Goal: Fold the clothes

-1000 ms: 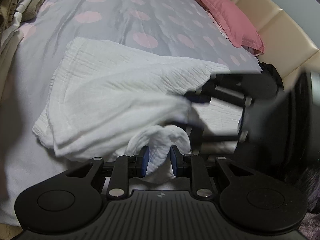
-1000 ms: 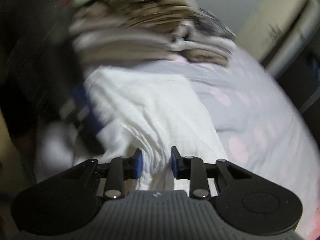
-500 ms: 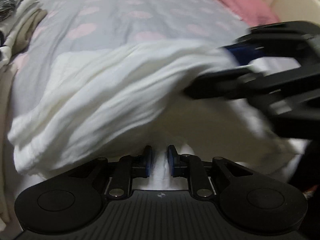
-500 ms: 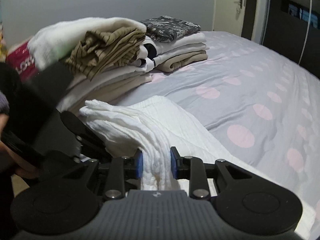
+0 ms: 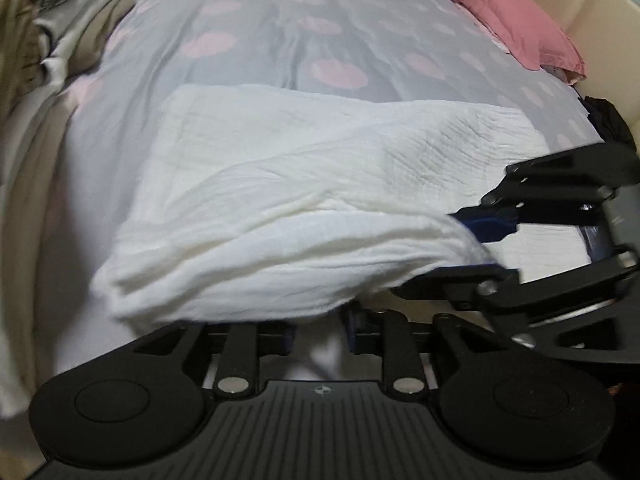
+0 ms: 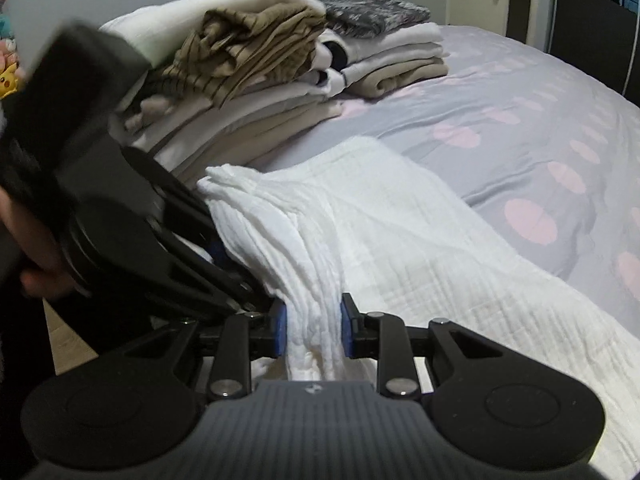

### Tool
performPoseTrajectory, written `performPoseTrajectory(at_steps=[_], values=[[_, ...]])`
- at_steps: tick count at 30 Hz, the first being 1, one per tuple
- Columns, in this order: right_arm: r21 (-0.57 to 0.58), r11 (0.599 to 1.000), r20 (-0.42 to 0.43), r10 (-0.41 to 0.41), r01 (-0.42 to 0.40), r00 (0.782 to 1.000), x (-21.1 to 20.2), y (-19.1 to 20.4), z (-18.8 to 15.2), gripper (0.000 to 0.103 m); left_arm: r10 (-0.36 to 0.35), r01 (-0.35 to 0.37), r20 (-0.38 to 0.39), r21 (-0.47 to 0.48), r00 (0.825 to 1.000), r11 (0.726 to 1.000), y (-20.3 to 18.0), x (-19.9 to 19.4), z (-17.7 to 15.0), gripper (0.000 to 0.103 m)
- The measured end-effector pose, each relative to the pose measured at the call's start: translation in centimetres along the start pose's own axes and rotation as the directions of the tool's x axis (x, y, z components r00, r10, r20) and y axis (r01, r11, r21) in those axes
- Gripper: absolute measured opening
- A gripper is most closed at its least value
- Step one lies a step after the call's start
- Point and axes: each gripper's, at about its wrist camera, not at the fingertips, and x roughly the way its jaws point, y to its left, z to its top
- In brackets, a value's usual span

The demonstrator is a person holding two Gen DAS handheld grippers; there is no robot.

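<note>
Both tongs, angled down, pinch white cloth.

White cloth drapes over the left hand-held gripper; its pads seem partly hidden.

Close wrist views, facing, sharing white cloth

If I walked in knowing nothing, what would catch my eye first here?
Probably the white crinkled cloth spread on the dotted grey bedspread, its near edge bunched and pinched by the right gripper, with the left gripper close beside it at the same edge. Behind, a stack of folded clothes sits along the bed's side, and a pink pillow lies by the headboard.
</note>
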Motion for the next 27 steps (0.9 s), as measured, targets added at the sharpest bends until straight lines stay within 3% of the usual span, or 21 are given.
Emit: performPoseTrajectory(at_steps=[4,7,11,14,20,22,24,27], values=[[-0.116,0.993,-0.022,-0.037,0.034,0.999,0.9,2.1,-0.9,0.03,0.004,-0.005,-0.049,-0.034,0.999,0.999,1.2,-2.0,-0.4,0.032],[-0.25,0.965,-0.039,-0.093,0.08,0.995,2.0,4.4,-2.1,0.033,0.032,-0.037,-0.07,-0.082,0.997,0.996,2.4,-3.5,-0.8,0.035],[-0.467,0.871,-0.026,-0.186,0.153,0.982,3.5,7.6,-4.1,0.045,0.036,-0.038,-0.015,-0.154,0.999,0.987,3.8,-5.2,-0.7,0.035],[-0.546,0.816,-0.006,-0.229,0.188,0.973,3.5,8.9,-4.8,0.047,0.023,-0.017,0.028,-0.188,0.999,0.982,4.2,-5.0,0.2,0.035],[-0.476,0.851,0.051,-0.227,0.223,0.973,-0.1,8.4,-4.1,0.046,0.053,-0.044,0.065,-0.143,0.996,0.989,2.5,-3.3,1.7,0.035],[-0.439,0.868,0.095,-0.21,0.231,0.973,-1.4,8.4,-3.9,0.046,0.028,-0.015,0.09,-0.14,0.996,0.99,2.0,-3.2,1.7,0.035],[-0.416,0.879,0.097,-0.214,0.235,0.972,-1.7,8.4,-4.1,0.038,-0.01,0.021,0.109,-0.102,0.994,0.995,1.1,-3.0,1.6,0.035],[-0.384,0.901,0.044,-0.204,0.205,0.978,-1.2,8.1,-4.6,0.037,0.034,-0.034,0.053,-0.013,0.998,0.999,-0.5,-1.7,1.6,0.032]])
